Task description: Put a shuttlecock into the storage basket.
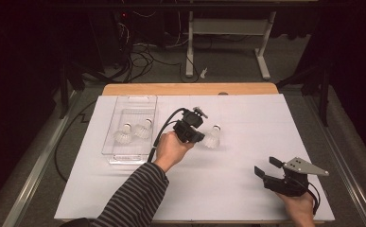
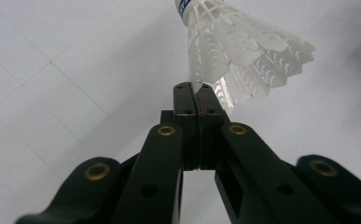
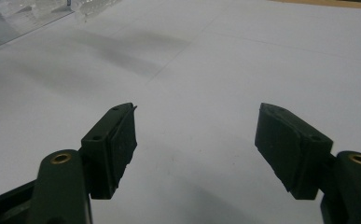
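Shuttlecock (image 2: 243, 51) lies on white surface (image 1: 237, 189), just right of clear tray (image 1: 117, 156) holding two more. Left hand-held gripper (image 2: 197, 95) pinches its feather edge, jaws closed, probably for lifting trayward. Right hand-held gripper (image 3: 194, 140) rests open, well apart.

Left hand-held gripper (image 2: 197, 95) clamped tight; right hand-held gripper (image 3: 197, 140) spread wide.

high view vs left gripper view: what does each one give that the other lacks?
High view: clear tray holding two shuttlecocks, and the right gripper open near the table's front edge. Left gripper view: the jaws pressed together on the feather edge of the loose shuttlecock, with a blue band on its cork. Both: the left gripper, that shuttlecock and the white table cover.
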Motion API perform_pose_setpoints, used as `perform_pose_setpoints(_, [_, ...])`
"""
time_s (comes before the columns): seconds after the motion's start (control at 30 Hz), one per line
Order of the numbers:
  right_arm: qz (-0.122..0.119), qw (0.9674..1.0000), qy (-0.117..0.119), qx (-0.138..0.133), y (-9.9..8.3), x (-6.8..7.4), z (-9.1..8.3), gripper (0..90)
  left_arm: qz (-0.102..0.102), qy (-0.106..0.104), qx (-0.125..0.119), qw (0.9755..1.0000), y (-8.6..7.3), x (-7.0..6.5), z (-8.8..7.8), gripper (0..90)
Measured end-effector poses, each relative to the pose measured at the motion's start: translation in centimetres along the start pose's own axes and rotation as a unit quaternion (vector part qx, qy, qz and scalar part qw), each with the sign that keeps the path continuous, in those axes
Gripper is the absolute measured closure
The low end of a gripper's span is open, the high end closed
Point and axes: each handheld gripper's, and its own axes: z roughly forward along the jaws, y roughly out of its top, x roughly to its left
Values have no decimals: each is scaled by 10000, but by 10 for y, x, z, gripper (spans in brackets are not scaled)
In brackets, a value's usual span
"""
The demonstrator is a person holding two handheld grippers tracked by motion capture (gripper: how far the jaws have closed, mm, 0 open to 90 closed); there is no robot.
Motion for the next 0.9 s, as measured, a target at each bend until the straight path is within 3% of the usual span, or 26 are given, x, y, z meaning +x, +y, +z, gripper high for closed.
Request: perform_pose_setpoints(0.9, [1,10000,1,-2,0,0,0,299,65,-46,-21,10000,-6,3,-18,897])
